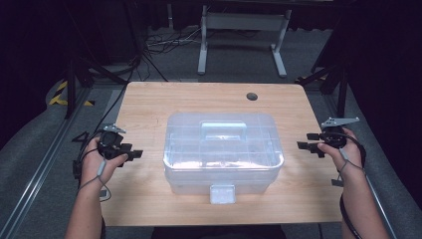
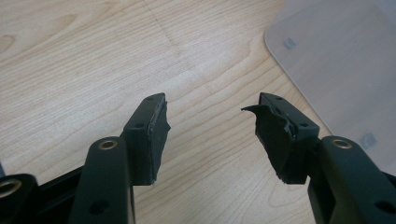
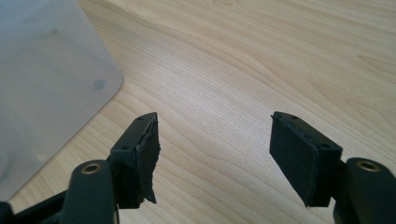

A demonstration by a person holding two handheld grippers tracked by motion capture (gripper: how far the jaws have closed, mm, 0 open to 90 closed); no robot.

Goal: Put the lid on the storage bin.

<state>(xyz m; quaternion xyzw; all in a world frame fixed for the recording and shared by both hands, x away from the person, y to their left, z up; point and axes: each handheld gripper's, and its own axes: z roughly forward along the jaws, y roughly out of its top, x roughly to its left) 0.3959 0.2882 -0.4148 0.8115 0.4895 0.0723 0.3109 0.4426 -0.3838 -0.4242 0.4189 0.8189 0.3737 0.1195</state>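
From the high view, the clear plastic storage box [image 1: 223, 152] sits at the middle of the wooden table [image 1: 149, 104] with its lid closed, its handle [image 1: 223, 130] on top and its front latch [image 1: 222, 193] at six o'clock, facing me. My left gripper [image 1: 133, 153] hangs at the box's nine o'clock and my right gripper [image 1: 304, 143] at its three o'clock, each pointing inward and well apart from the box walls. Both sets of jaws stand apart with nothing between them, only bare wood under them, and the box corner [image 2: 336, 60] shows at about two o'clock in my left gripper view and its side [image 3: 46, 84] at ten o'clock in my right gripper view.
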